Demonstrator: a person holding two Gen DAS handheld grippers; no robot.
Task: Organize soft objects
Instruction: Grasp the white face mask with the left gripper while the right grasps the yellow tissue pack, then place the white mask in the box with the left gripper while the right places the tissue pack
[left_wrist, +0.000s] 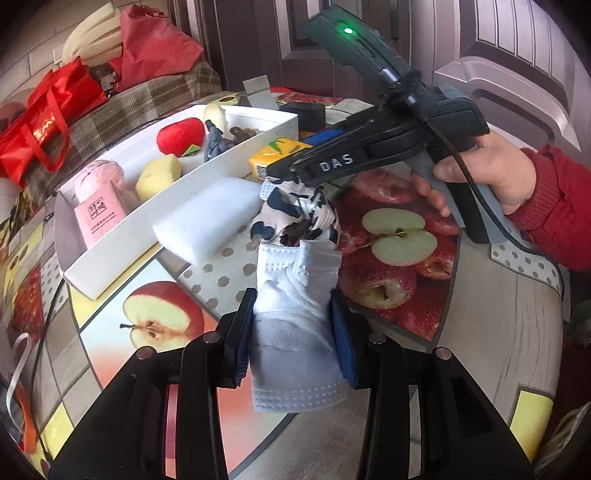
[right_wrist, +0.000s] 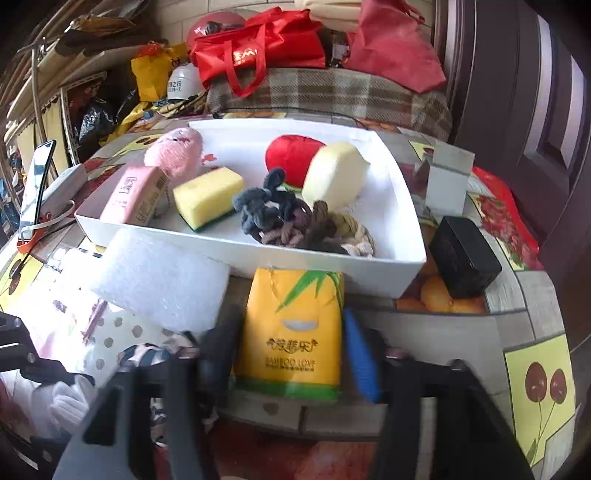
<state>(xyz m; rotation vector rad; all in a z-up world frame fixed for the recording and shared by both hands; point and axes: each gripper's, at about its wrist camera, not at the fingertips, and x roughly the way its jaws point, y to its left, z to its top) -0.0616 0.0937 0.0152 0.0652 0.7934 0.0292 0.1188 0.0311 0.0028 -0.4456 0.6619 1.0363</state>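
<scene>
My left gripper (left_wrist: 293, 332) is shut on a white face mask (left_wrist: 295, 325), held just above the table. A black-and-white spotted cloth (left_wrist: 295, 214) lies bunched at the mask's far end. My right gripper (right_wrist: 291, 354) stands open around a yellow tissue pack (right_wrist: 291, 332) on the table, its pads just off the pack's sides. It also shows in the left wrist view (left_wrist: 280, 173), reaching over the spotted cloth. A white foam block (left_wrist: 210, 218) lies against the white tray (right_wrist: 332, 269). The tray holds a pink pack, pink plush, yellow sponges, a red plush and hair ties.
A black box (right_wrist: 463, 258) and a grey box (right_wrist: 448, 181) stand right of the tray. Red bags (right_wrist: 258, 48) sit on a plaid-covered surface behind the table. A cable (left_wrist: 517, 240) trails from the right gripper over the table's right edge.
</scene>
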